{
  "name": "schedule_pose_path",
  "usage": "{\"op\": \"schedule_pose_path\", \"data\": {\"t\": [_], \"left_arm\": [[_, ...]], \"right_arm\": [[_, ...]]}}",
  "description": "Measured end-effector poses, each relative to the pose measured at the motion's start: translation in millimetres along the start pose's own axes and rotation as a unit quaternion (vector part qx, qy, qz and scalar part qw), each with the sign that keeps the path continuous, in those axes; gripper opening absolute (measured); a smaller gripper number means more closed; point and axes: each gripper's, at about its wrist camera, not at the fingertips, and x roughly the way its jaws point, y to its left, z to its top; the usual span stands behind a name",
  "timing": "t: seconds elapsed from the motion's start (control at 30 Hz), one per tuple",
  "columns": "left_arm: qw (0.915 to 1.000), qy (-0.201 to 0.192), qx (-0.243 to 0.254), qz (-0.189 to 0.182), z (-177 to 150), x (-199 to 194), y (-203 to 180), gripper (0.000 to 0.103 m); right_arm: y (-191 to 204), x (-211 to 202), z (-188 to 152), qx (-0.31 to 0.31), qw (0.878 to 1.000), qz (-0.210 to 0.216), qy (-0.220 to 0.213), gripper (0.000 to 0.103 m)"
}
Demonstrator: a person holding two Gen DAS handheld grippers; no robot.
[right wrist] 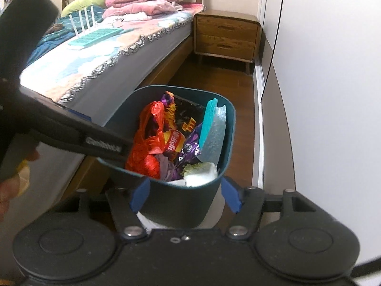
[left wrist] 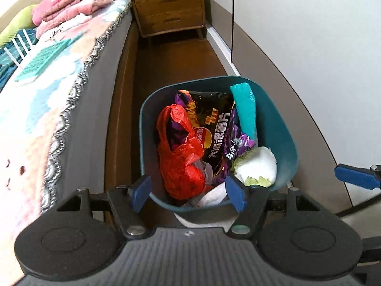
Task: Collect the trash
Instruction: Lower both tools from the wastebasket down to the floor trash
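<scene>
Bed [left wrist: 59,90] at ten o'clock, nightstand [left wrist: 167,12] at twelve. Teal bin [left wrist: 283,128] dead centre on the floor beside the bed, stuffed with chip bag [left wrist: 214,128], red bag [left wrist: 181,152], white wad [left wrist: 259,164]. Left gripper [left wrist: 189,194] jaws open astride the near rim; right gripper [right wrist: 185,196] jaws open either side of the bin.

Wooden nightstand [right wrist: 226,39], bed [right wrist: 100,54], brown wood floor [right wrist: 214,83], white wall [right wrist: 333,71]

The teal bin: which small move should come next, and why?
Probably close the right gripper gently on the teal bin: its open fingers flank the bin's near wall, and the trash, like the red bag, lies inside.
</scene>
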Motion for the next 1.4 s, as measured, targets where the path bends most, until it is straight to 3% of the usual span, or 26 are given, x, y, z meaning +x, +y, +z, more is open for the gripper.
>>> {"op": "schedule_pose_path", "data": {"t": [0.23, 0.3, 0.47, 0.6, 0.83, 1.13, 1.27, 1.4], "left_arm": [[0.9999, -0.005, 0.000, -0.010, -32, -32, 9, 0.069], [0.9999, -0.002, 0.007, -0.014, -43, -35, 9, 0.077], [0.9997, 0.002, 0.023, -0.009, -75, -31, 10, 0.080], [0.9993, 0.021, 0.009, -0.028, -97, -16, 17, 0.080], [0.9974, 0.060, -0.013, -0.038, -125, 36, 25, 0.080], [0.9882, 0.140, -0.013, -0.061, -167, 139, 27, 0.083], [0.9850, 0.167, 0.013, -0.043, -182, 190, 14, 0.083], [0.9839, 0.169, 0.039, -0.045, -195, 235, 2, 0.083]], "right_arm": [[9, -25, -26, 0.006, 1.000, 0.012, 0.003, 0.077], [12, -26, -35, 0.008, 1.000, 0.016, 0.008, 0.080], [21, -21, -62, 0.005, 0.999, 0.030, 0.028, 0.089], [24, -4, -83, 0.025, 0.998, 0.038, 0.038, 0.097], [37, 44, -119, 0.043, 0.995, 0.060, 0.074, 0.098], [52, 132, -179, 0.006, 0.983, 0.074, 0.168, 0.098], [54, 172, -201, -0.002, 0.977, 0.074, 0.201, 0.098], [59, 211, -229, -0.030, 0.971, 0.082, 0.224, 0.098]]}}
